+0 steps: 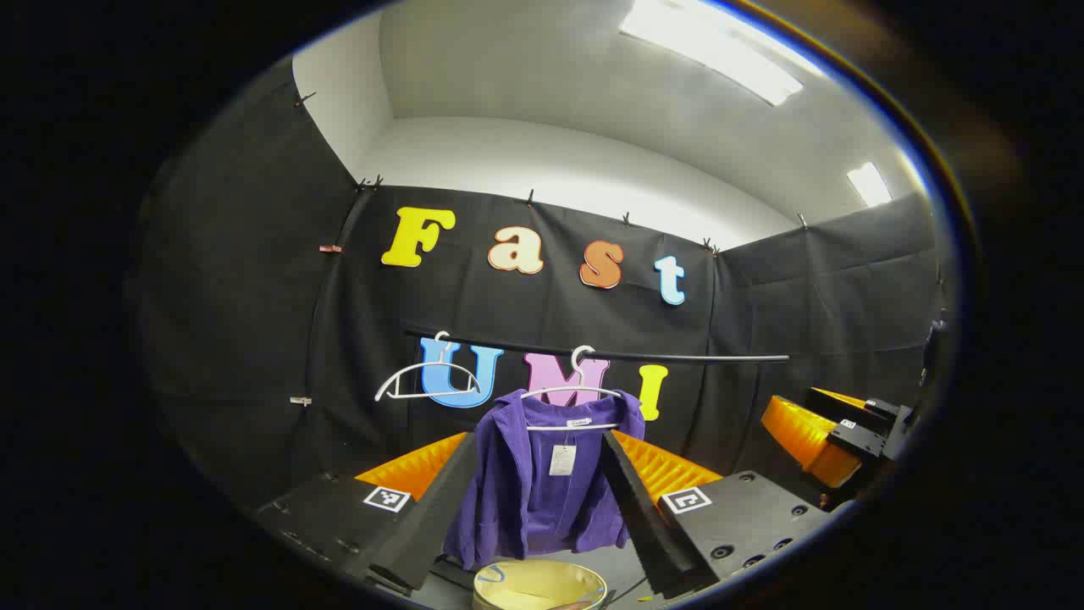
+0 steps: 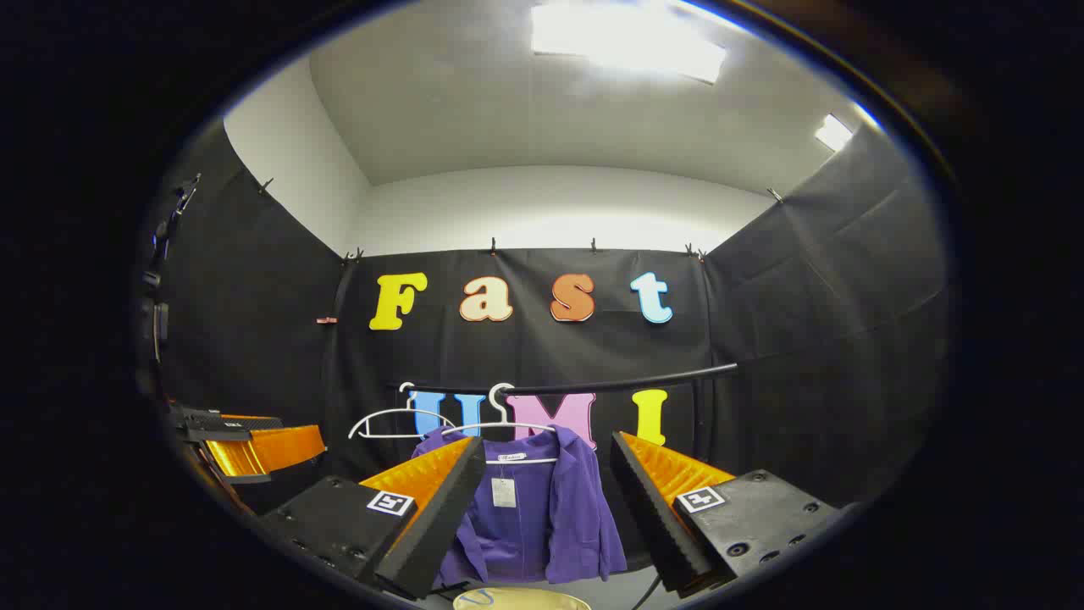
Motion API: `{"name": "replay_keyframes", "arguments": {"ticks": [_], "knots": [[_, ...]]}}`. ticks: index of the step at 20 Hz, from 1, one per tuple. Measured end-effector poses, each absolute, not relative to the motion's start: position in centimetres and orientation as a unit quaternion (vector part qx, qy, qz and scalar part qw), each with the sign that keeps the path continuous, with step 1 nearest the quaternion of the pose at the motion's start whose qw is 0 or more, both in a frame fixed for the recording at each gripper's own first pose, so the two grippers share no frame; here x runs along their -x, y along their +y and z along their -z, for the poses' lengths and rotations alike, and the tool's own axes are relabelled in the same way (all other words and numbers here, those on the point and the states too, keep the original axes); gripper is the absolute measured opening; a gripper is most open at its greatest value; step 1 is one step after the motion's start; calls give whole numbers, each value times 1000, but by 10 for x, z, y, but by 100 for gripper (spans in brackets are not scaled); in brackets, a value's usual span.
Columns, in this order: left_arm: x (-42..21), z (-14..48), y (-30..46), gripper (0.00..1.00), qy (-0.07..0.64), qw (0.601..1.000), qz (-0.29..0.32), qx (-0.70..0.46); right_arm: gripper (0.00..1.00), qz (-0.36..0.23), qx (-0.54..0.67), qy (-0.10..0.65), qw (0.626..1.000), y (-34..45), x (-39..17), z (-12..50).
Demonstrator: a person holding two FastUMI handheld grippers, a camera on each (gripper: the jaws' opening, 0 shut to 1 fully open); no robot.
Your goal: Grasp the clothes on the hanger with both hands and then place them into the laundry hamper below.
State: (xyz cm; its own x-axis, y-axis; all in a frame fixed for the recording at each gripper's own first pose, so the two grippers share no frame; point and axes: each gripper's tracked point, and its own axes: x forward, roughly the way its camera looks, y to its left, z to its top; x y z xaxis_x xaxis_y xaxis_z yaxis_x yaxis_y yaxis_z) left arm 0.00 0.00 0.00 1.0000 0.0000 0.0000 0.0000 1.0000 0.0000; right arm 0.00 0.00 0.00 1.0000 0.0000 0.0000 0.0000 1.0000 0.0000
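Both claws are spread wide and hold nothing: the left gripper (image 1: 542, 517) and the right gripper (image 2: 546, 517) each frame the purple top (image 1: 542, 483) between their fingers, well short of touching it. Below, the hamper (image 1: 539, 585) shows its pale rim under the top. Farther back the top hangs on a hanger (image 1: 569, 394) from the rail (image 1: 677, 356), with an empty hanger (image 1: 428, 377) to its left.
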Motion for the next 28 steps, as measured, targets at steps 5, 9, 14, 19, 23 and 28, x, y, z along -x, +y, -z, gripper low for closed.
{"name": "replay_keyframes", "arguments": {"ticks": [5,9,14,19,23,28], "knots": [[-5,5,3,92,2,1000,-9,-3,96,1,0,8,1000,-6,-3,7],[-7,9,5,92,6,1000,-12,2,96,2,2,11,1000,-8,-4,9],[-7,8,6,92,5,1000,-11,-2,96,1,4,13,1000,-9,-3,9],[-7,10,6,92,6,1000,-7,-1,96,5,4,16,1000,-11,-3,9],[-6,11,5,92,8,1000,-2,0,96,10,6,17,1000,-11,0,8],[-2,12,2,92,16,1000,8,2,96,14,6,15,1000,-9,2,6]]}}
